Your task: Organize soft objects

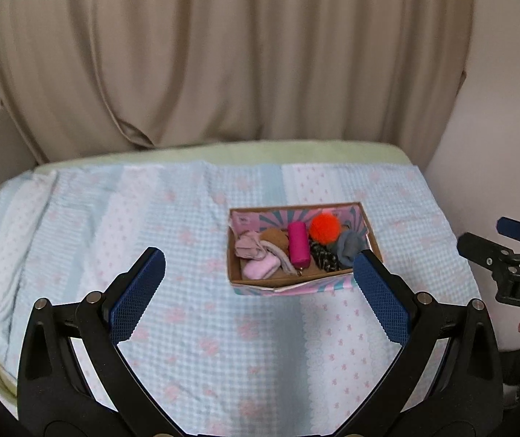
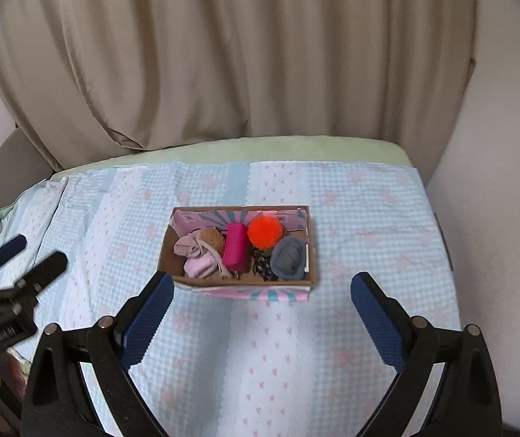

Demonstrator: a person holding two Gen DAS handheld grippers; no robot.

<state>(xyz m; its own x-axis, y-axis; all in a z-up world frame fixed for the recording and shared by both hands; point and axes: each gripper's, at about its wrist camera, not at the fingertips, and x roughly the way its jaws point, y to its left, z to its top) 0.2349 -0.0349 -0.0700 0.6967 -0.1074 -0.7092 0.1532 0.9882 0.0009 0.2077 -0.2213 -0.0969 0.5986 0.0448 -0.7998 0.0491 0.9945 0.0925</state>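
- Cardboard forms the box [image 2: 240,284], set on the blue-and-pink checked bedspread [image 2: 296,346] toward the far middle of the bed.
- Inside it, from left to right, a pale pink sock [image 2: 200,266], a magenta roll [image 2: 237,244], an orange pompom [image 2: 264,232] and a grey cloth bundle [image 2: 288,258] are packed side by side.
- The left gripper [image 1: 259,267] is held released, jaws spread wide, near the box and grasping nothing.
- The right gripper [image 2: 262,291] is likewise spread and empty, above the bedspread just in front of the box.
- A beige curtain [image 2: 223,54] is hung beyond the bed.
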